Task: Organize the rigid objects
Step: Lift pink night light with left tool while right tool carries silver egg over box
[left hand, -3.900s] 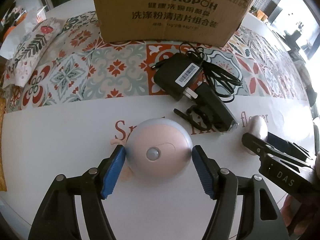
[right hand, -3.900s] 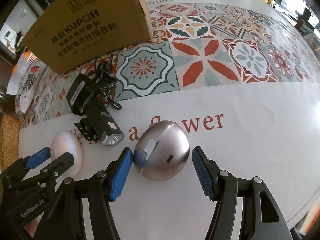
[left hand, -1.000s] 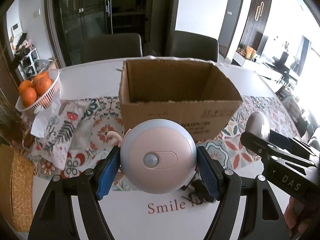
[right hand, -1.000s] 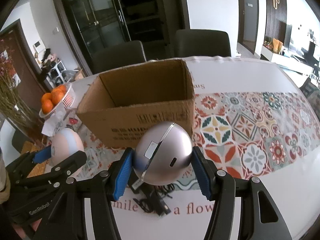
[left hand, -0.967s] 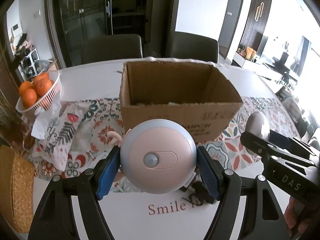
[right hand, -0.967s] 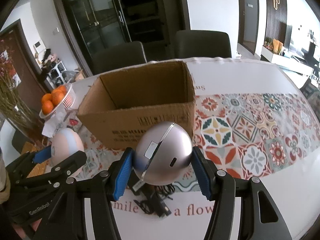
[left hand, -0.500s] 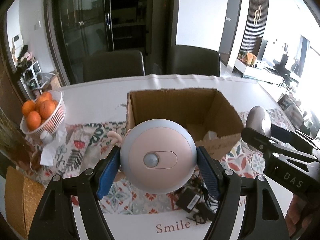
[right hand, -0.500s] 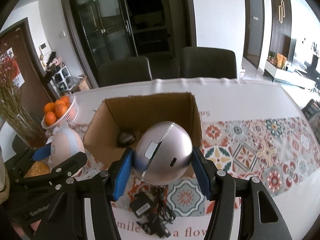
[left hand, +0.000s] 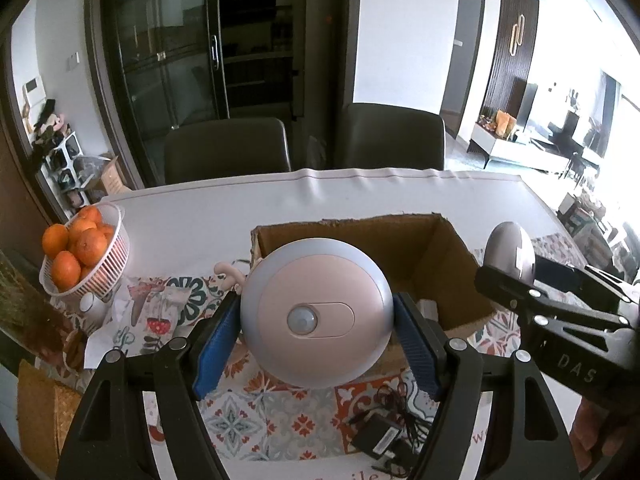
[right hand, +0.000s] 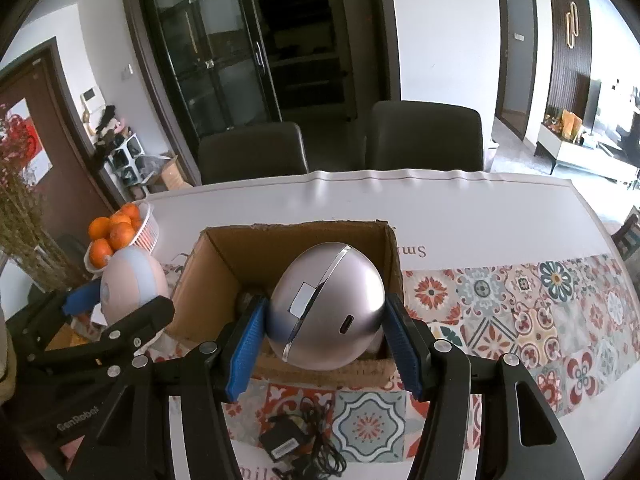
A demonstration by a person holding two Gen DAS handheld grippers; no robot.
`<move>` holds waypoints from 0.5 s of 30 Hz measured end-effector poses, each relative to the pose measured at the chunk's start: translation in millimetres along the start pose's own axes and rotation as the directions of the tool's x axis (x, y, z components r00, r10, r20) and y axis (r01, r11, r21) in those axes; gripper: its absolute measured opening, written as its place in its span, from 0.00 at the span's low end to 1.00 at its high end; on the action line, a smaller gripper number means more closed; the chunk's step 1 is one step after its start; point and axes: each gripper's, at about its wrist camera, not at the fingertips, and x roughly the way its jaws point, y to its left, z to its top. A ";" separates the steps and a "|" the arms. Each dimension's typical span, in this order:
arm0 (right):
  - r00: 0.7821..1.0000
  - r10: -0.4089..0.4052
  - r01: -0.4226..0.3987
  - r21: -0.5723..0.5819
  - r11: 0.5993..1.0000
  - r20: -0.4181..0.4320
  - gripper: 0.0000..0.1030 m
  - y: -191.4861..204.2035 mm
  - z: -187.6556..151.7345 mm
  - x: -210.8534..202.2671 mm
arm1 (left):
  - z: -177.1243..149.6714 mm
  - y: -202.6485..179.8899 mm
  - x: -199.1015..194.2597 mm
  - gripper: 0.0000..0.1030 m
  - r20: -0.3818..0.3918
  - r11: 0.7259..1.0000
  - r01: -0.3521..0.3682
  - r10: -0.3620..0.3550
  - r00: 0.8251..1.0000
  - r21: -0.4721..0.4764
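Note:
My left gripper [left hand: 316, 344] is shut on a round pink and grey night light [left hand: 316, 316] and holds it in the air before the open cardboard box [left hand: 452, 248]. My right gripper [right hand: 324, 340] is shut on a silver egg-shaped device [right hand: 326, 306] and holds it above the near edge of the cardboard box [right hand: 224, 256]. Each held object shows in the other view: the silver device [left hand: 510, 250] at right, the night light [right hand: 132, 284] at left. Something dark lies inside the box, mostly hidden.
A black power adapter with cable [right hand: 298, 440] lies on the patterned tablecloth in front of the box, also in the left wrist view [left hand: 384, 436]. A white basket of oranges [left hand: 84, 256] stands at left. Two dark chairs [right hand: 332, 148] stand behind the table.
Both grippers have risen and moved forward with their objects, so the box's opening now shows from above. One second ago only the box's front wall faced me.

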 end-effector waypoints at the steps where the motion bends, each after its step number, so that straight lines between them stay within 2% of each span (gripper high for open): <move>1: 1.000 -0.001 0.001 -0.003 1.000 -0.005 0.57 0.3 1.8 2.0 | 1.0 0.7 2.2 0.72 -0.002 1.000 0.000 0.000 1.000 0.000; 10: 0.998 -0.013 0.011 -0.031 0.999 -0.054 0.57 -2.8 15.4 25.7 | 11.7 3.3 33.6 0.72 -0.054 0.999 0.022 -0.023 0.998 -0.024; 15: 0.996 0.004 -0.006 -0.022 1.000 -0.090 0.57 -6.1 17.8 43.5 | 13.2 2.8 50.5 0.72 -0.096 1.000 -0.001 0.000 0.995 -0.015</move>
